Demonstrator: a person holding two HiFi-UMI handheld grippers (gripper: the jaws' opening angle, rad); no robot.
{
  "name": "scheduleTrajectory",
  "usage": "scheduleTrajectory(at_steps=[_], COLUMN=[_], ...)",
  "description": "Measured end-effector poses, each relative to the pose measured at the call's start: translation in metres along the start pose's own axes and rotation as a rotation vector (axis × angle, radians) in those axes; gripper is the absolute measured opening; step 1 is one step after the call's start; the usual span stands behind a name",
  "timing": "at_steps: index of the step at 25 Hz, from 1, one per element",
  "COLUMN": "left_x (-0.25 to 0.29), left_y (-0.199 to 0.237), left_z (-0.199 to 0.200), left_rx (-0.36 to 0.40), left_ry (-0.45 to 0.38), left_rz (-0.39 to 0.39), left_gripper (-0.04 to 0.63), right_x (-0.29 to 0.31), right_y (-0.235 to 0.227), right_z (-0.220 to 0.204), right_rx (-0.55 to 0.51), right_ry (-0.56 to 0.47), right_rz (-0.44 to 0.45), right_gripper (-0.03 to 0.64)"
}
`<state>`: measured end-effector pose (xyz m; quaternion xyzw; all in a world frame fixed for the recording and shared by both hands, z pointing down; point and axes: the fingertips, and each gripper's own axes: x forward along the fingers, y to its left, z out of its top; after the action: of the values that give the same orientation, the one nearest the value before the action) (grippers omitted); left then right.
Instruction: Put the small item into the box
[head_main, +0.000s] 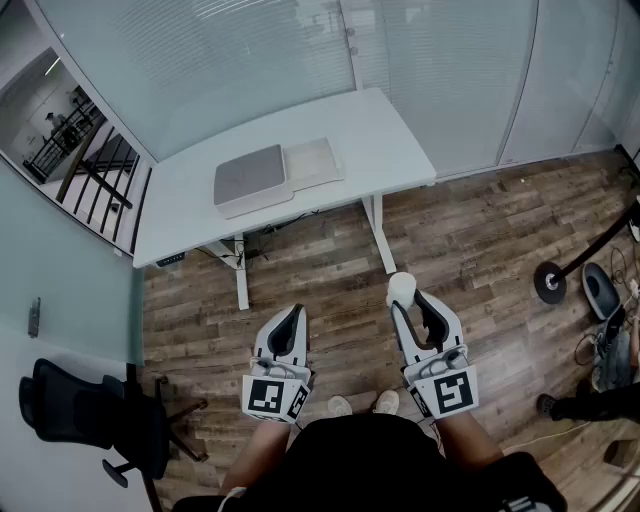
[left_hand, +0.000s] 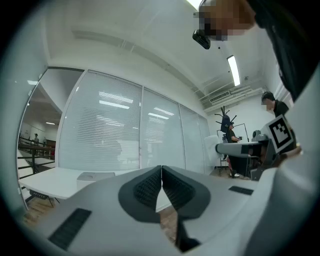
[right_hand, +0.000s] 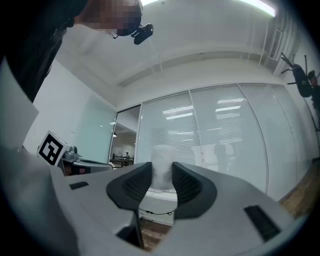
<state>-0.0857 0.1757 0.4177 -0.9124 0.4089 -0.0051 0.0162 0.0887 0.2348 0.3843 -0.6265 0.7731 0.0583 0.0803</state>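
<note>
**A:** What is at the far left?

**B:** A black chair (head_main: 85, 410) on the wood floor (head_main: 480, 240).

**A:** And the table?

**B:** The white table (head_main: 380, 130) stands further up, by the glass wall (head_main: 250, 60). On it lies the box (head_main: 250, 178), grey and flat. A pale panel (head_main: 315, 162) touches its right side.

**A:** How is the left gripper?

**B:** The left gripper (head_main: 296, 312) is over the floor, in front of the table. The left gripper view shows this gripper (left_hand: 161, 171) with its jaws together, tip against tip, and nothing is between them.

**A:** And the right one?

**B:** The right gripper (head_main: 412, 303) is beside it. Its jaws are clamped on the item (head_main: 402, 288), a small white piece. In the right gripper view the item (right_hand: 163, 155) stands upright between the dark pads (right_hand: 186, 186), and its top comes above them.

**A:** So where is the item compared with the box?

**B:** In the air over the floor, well apart from the box. In the head view it is just below the table's right leg (head_main: 382, 235).

**A:** Anything further right?

**B:** A black stand base (head_main: 549, 283) on the floor.
</note>
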Motion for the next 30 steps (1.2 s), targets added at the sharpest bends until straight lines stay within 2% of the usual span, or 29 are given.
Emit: scheduleTrajectory(at_steps=[17, 24, 30], left_x=[-0.011, 0.0, 0.023], left_y=[-0.016, 0.006, 0.038], left_z=[-0.007, -0.004, 0.005], left_rx=[0.012, -0.005, 0.01], left_ry=[0.008, -0.016, -0.056], left_rz=[0.005, 0.019, 0.011], left_gripper=[0.013, 0.012, 0.014], right_x=[-0.012, 0.011, 0.053], right_y=[-0.017, -0.012, -0.01], right_z=[-0.002, -0.005, -0.007], right_rx=[0.012, -0.017, -0.059], right_ry=[0.002, 0.015, 0.03], right_rz=[0.003, 0.021, 0.039], right_gripper=[0.138, 0.14, 0.141])
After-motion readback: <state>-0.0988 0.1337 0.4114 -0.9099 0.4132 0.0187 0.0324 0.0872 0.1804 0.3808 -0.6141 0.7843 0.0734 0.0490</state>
